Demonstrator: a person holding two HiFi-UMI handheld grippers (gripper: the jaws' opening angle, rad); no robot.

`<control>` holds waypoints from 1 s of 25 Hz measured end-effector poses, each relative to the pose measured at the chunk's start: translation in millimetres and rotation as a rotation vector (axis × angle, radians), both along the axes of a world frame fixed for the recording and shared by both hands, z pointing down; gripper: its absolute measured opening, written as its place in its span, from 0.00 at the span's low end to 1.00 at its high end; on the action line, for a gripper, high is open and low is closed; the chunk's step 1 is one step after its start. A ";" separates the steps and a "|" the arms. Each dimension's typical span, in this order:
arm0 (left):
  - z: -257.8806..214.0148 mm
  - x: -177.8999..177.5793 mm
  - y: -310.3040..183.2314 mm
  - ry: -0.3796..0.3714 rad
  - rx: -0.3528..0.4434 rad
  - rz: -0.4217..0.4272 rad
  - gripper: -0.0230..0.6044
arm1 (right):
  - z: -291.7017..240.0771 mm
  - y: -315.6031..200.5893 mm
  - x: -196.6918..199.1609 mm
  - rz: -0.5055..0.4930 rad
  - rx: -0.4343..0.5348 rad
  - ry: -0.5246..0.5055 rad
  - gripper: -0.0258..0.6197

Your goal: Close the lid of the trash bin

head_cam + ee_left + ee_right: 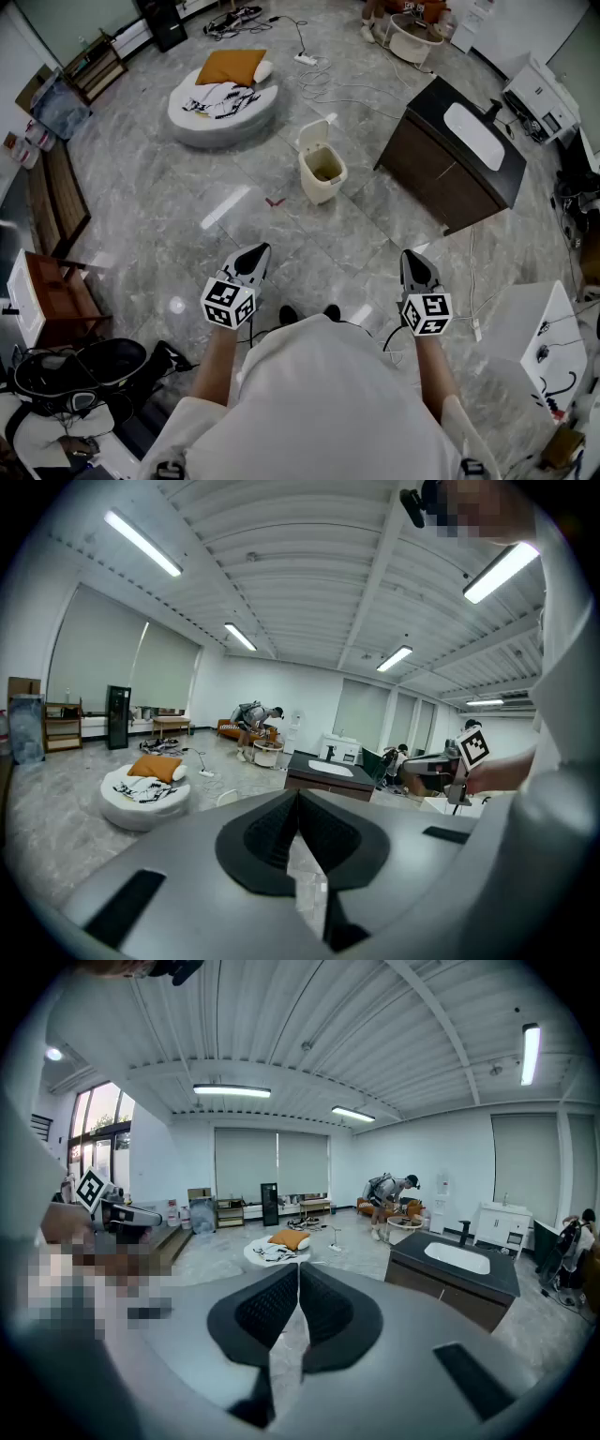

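Note:
The cream trash bin [323, 174] stands on the grey marble floor ahead of me, and its lid [313, 132] is tipped up at the back, so the inside shows. Both grippers hang well short of it, over the floor near my feet. My left gripper [260, 250] is shut with nothing in it. My right gripper [411, 254] is also shut and empty. In the left gripper view only the top of the bin's lid [226, 798] peeks over the closed left gripper [298, 795]. The right gripper view shows the closed right gripper [298, 1267], and the bin is hidden.
A dark cabinet with a white sink [458, 154] stands right of the bin. A round white cushion with an orange pillow [222, 105] lies to the left. Cables [328, 86] trail behind the bin. A white box [532, 330] is at my right, a wooden bench [58, 202] at my left.

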State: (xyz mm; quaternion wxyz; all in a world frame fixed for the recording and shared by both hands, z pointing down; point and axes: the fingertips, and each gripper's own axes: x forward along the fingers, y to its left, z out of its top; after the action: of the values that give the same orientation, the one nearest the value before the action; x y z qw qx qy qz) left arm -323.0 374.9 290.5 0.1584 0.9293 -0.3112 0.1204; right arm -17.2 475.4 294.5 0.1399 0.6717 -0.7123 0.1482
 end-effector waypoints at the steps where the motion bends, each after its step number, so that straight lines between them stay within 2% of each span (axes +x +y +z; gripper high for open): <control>1: -0.3 -1.2 -0.3 0.000 0.000 0.001 0.07 | -0.4 0.0 -1.0 0.003 -0.001 0.000 0.09; 14: 1.0 -5.2 1.1 0.008 0.004 0.009 0.07 | -3.0 3.0 -7.8 0.010 0.006 0.002 0.09; 25: 1.7 -25.5 4.1 0.013 -0.002 0.023 0.07 | -7.3 4.3 -29.8 0.019 0.002 0.039 0.09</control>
State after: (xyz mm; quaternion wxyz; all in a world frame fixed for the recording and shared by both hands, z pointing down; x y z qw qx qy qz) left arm -348.5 379.0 292.2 0.1598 0.9334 -0.2993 0.1165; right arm -47.0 479.7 287.3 0.1517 0.6814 -0.7030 0.1357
